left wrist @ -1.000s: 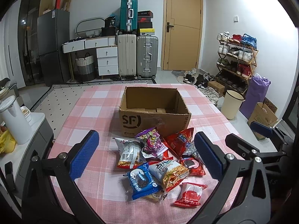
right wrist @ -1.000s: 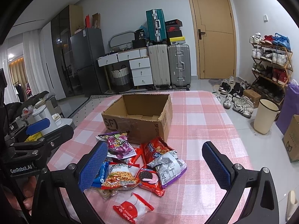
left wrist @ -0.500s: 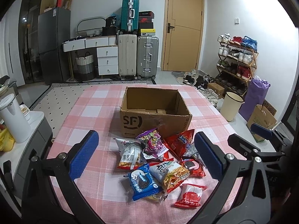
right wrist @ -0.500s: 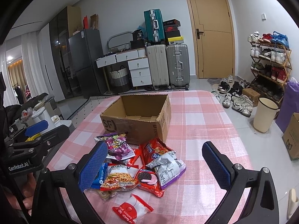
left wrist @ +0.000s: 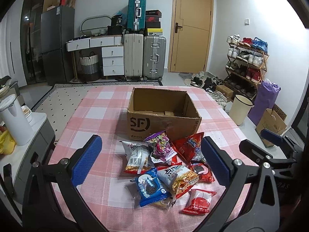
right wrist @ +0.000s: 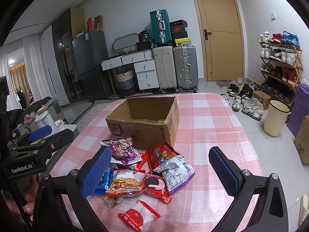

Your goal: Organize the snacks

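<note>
— Anything different from a second ago?

— Barely. Both views have crept a little nearer the pile, nothing more. No packet has shifted, and the cardboard box (left wrist: 164, 114) in the middle of the left view is as empty as it was.

— And the grippers?

— The left gripper (left wrist: 150, 160) has its jaws spread wide with nothing between them, framing the snack pile (left wrist: 166, 166) at lower centre. The right gripper (right wrist: 160, 172) is just as released and empty; its left pad sits over the edge of the blue cookie packet (right wrist: 103, 181) in the picture, though I can't tell if it touches.

— So where are the snacks?

— All heaped on the pink checked tablecloth (left wrist: 100, 104), just in front of the box. The purple packet (left wrist: 160, 147) lies up against the box's front wall, and the red-and-white packet (right wrist: 138, 215) lies nearest, at the bottom of the right view.

— Meaning?

— My guess is the sorting hasn't properly started; this looks like an approach toward a first pick.
</note>
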A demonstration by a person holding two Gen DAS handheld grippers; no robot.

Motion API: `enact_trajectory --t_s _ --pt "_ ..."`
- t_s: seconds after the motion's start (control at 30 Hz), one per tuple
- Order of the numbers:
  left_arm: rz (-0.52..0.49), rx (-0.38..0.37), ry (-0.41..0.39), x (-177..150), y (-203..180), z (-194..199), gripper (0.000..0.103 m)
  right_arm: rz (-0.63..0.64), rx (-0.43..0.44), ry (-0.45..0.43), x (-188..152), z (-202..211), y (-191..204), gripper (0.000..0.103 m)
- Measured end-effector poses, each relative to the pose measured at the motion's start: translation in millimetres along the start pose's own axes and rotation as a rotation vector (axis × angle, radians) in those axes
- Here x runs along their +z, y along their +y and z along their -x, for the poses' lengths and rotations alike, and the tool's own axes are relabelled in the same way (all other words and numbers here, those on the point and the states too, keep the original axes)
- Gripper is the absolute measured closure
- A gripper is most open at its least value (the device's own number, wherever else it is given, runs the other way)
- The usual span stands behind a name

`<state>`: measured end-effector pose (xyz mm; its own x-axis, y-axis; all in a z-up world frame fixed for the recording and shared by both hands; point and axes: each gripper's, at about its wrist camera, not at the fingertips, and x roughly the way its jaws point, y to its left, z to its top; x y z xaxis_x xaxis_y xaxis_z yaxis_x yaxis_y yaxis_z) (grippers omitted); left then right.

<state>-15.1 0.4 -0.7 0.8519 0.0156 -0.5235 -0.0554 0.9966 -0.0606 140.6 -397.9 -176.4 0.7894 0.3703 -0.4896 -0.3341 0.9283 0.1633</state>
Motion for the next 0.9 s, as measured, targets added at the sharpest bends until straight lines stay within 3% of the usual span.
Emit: enact_trajectory --t_s 0.53,0.9 --pt "0.032 0.019 0.012 -3 15 -5 0.001 0.072 0.053 0.016 -24 -2 1 0.000" --pt "0.068 0.026 0.020 -9 32 -16 0.001 0.137 0.125 0.138 -81 -14 4 0.000"
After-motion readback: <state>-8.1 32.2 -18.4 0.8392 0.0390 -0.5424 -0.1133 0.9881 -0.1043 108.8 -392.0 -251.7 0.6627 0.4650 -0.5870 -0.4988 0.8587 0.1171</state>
